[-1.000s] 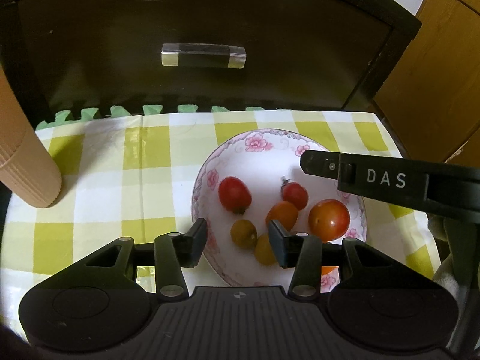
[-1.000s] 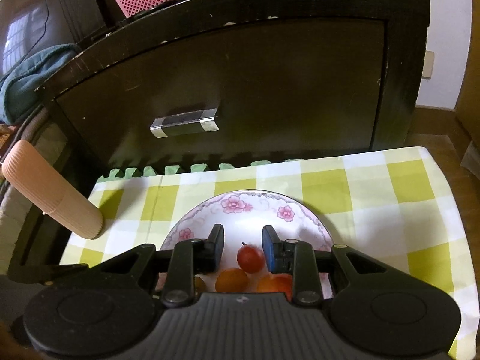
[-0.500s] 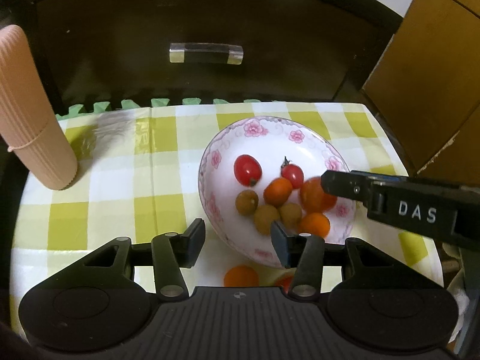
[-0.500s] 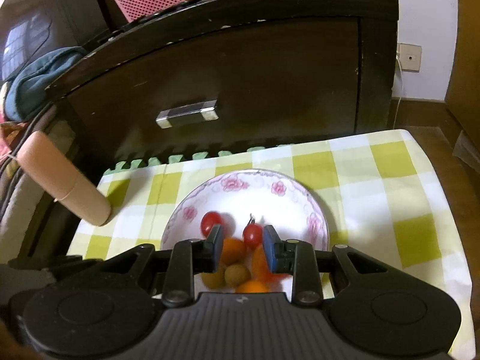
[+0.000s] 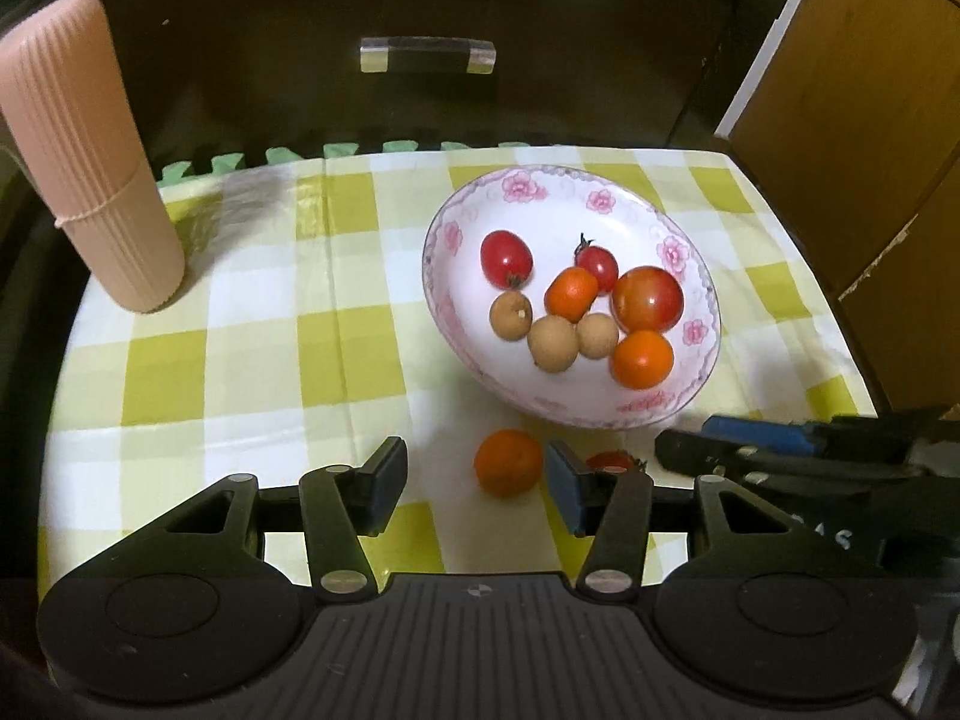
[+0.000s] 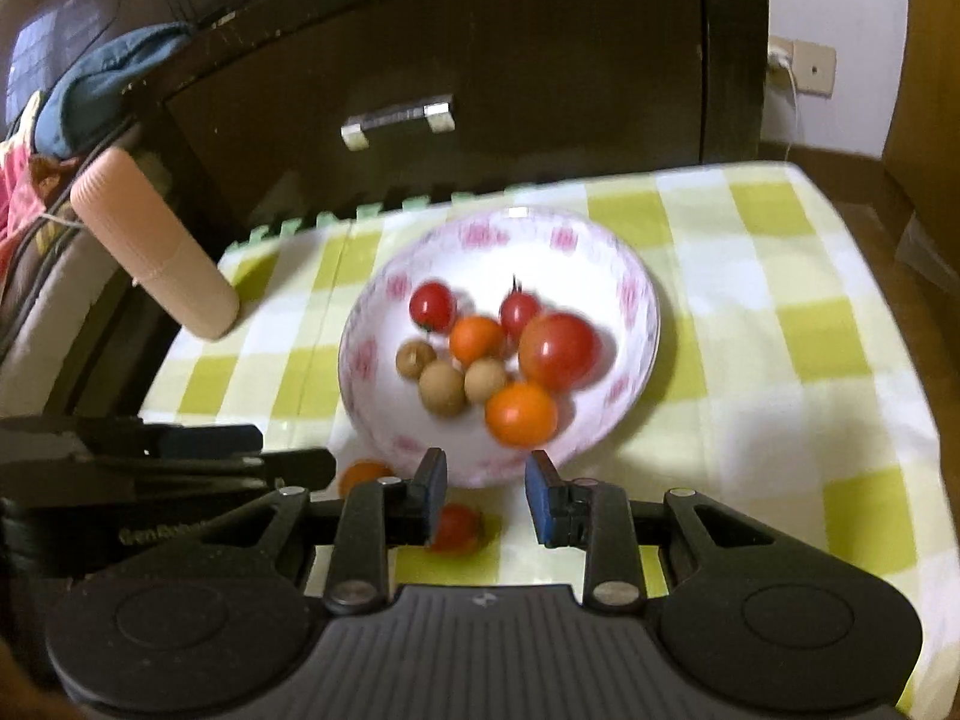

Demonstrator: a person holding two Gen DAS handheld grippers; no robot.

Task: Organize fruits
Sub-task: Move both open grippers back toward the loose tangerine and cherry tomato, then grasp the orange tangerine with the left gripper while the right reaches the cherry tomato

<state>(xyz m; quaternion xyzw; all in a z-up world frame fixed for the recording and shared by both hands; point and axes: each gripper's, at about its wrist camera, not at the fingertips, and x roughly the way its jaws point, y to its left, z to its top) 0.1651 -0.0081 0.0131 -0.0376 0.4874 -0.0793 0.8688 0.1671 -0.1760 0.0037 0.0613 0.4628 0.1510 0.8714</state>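
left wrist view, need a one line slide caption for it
Open left gripper over a loose orange fruit on checked cloth, floral bowl of fruit beyond.

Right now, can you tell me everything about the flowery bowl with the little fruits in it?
The bowl is white, shiny like china, round and shallow, with pink flowers printed around its rim. It sits upright on the yellow-and-white checked tablecloth. Inside lie eight small fruits touching in a cluster: two red cherry tomatoes, one bigger red-orange tomato, two small oranges and three round brown fruits. One more small orange and a small red tomato lie on the cloth just outside its near edge.
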